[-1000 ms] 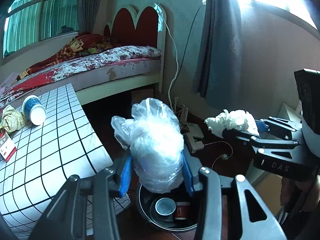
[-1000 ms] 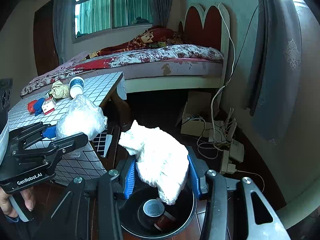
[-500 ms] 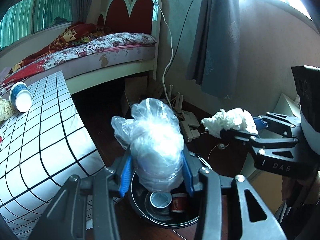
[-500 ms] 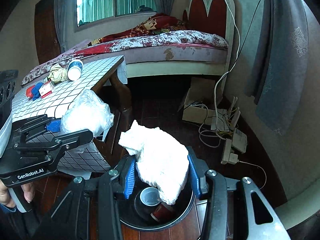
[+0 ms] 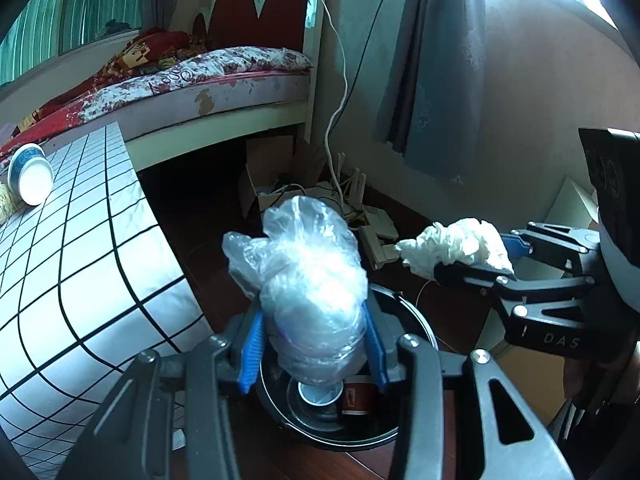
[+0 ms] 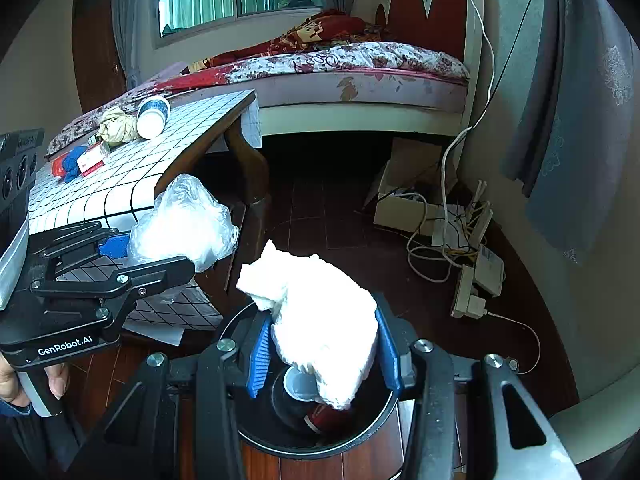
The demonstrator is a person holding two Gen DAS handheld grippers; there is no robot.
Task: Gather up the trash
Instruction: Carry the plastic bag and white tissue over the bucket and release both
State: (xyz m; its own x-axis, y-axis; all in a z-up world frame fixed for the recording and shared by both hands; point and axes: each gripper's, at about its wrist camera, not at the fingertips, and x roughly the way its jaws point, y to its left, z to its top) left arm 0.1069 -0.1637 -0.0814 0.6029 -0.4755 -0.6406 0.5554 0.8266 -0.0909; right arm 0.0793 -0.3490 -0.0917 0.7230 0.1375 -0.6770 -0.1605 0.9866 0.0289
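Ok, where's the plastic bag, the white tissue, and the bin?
plastic bag (image 5: 316,292): left wrist view, middle of the crumpled wad between the blue pads.
white tissue (image 6: 324,320): right wrist view, middle of the wad.
bin (image 6: 384,420): right wrist view, right side of its black rim.

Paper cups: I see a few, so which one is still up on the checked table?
The blue-banded cup lying on its side beside crumpled paper. The other two already sit inside the black bin.
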